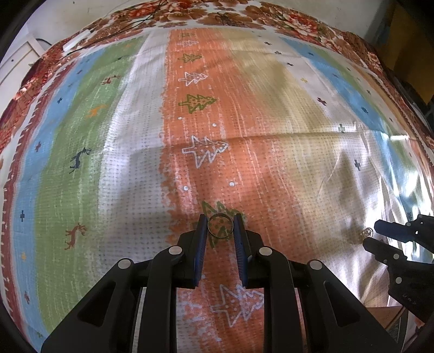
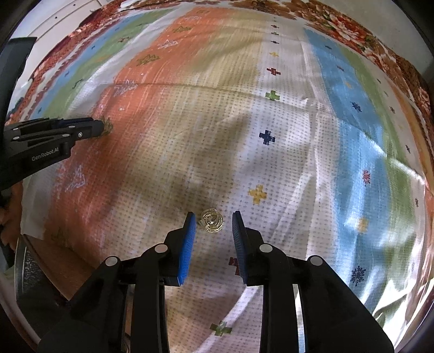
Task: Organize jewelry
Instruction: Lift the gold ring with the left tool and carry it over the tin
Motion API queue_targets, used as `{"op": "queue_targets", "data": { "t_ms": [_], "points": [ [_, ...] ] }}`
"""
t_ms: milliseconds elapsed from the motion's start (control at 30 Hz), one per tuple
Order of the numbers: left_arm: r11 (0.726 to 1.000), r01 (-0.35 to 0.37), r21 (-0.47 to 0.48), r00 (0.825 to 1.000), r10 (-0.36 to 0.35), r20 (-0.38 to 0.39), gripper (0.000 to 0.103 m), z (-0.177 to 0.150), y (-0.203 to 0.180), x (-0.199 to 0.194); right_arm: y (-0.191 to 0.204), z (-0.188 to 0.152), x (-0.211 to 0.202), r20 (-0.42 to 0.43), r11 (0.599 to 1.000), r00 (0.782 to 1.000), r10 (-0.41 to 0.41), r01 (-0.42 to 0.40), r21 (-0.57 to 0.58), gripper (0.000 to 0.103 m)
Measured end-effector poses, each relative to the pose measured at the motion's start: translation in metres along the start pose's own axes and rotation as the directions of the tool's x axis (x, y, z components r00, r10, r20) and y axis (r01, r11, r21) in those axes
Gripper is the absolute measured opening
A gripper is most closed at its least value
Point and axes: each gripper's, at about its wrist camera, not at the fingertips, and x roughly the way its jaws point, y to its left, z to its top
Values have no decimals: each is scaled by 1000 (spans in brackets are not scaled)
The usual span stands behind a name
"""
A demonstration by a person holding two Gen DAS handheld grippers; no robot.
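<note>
A thin metal ring [image 1: 220, 226] sits between the blue pads of my left gripper [image 1: 220, 226]; the pads touch both its sides, just above the orange stripe of the patterned cloth [image 1: 271, 168]. A gold round filigree piece [image 2: 212, 220] lies on the cloth [image 2: 244, 141] between the tips of my right gripper [image 2: 213, 221], which is open with gaps on both sides. The same gold piece [image 1: 366, 233] shows in the left wrist view beside the right gripper's fingers [image 1: 390, 230]. The left gripper's fingers [image 2: 81, 129] show at the left of the right wrist view.
The striped cloth with tree, deer and cross prints covers the surface, over a floral sheet [image 1: 284, 16] at the back. A white object with dark cables [image 1: 78, 40] lies far left. The cloth's near edge and bare wood [image 2: 51, 255] show at lower left.
</note>
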Motion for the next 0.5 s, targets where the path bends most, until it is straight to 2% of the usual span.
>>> {"op": "queue_targets", "data": {
  "t_ms": [367,500],
  "points": [
    [1000,4,6,1000,-4,-1,19,0,-1,-1,-3,0,9,-3,999,999,37,-37,22,28],
    [1000,7,7,1000,-7,3,19,0,-1,-3,-1,-1,8,1,1000,1000,20,-20,3,24]
  ]
}}
